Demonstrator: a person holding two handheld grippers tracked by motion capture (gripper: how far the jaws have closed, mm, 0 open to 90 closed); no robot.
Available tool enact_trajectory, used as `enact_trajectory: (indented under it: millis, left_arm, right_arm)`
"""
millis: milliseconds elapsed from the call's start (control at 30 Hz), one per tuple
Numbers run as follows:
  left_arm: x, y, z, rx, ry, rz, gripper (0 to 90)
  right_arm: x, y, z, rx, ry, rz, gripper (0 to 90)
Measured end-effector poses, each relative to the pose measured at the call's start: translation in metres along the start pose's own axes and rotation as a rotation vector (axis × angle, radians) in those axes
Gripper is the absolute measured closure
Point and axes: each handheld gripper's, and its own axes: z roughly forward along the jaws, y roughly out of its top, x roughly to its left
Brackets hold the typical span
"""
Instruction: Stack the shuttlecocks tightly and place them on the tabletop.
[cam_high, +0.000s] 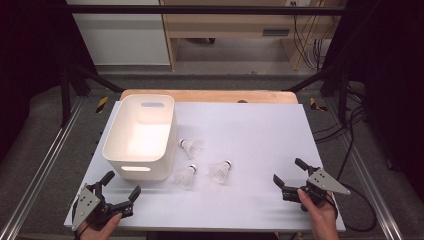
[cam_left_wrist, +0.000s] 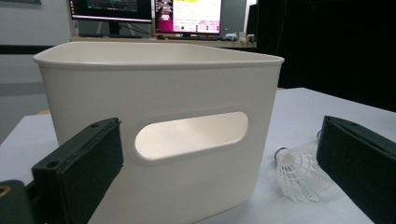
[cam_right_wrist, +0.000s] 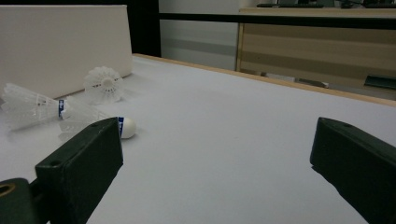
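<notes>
A white plastic bin (cam_high: 140, 137) with cut-out handles stands at the left of the white table top (cam_high: 260, 130). Three white shuttlecocks lie just right of it: one by the bin's wall (cam_high: 191, 146), one at its front corner (cam_high: 186, 176), one further right (cam_high: 220, 171). My left gripper (cam_high: 121, 184) is open at the front left, in front of the bin's near wall (cam_left_wrist: 159, 126), with a shuttlecock (cam_left_wrist: 299, 172) by its right jaw. My right gripper (cam_high: 287, 170) is open and empty at the front right, facing the shuttlecocks (cam_right_wrist: 93, 119) from a distance.
A wooden strip (cam_high: 210, 95) edges the table's far side. Black frame bars and cables (cam_high: 350, 130) run beside the table at right. Monitors (cam_left_wrist: 187, 16) stand beyond the bin. Bare white surface (cam_right_wrist: 224, 130) lies between the right gripper and the shuttlecocks.
</notes>
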Motion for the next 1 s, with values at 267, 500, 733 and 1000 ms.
enact_trajectory:
  millis: [267, 500, 733, 1000]
  left_arm:
    - [-0.018, 0.007, -0.003, 0.017, 0.013, -0.013, 1.1]
    - [-0.036, 0.023, -0.004, 0.034, -0.015, 0.004, 1.2]
    - [-0.062, 0.034, 0.012, 0.083, -0.084, 0.036, 1.5]
    - [-0.085, 0.04, 0.031, 0.132, -0.107, 0.068, 2.4]
  right_arm:
    - [0.005, 0.002, 0.003, 0.014, 0.001, -0.021, 2.7]
    - [0.003, -0.001, -0.002, 0.017, -0.01, -0.009, 2.2]
    - [0.004, 0.004, 0.0, -0.003, -0.009, -0.008, 2.5]
    - [0.007, 0.006, 0.002, 0.016, 0.009, -0.033, 2.4]
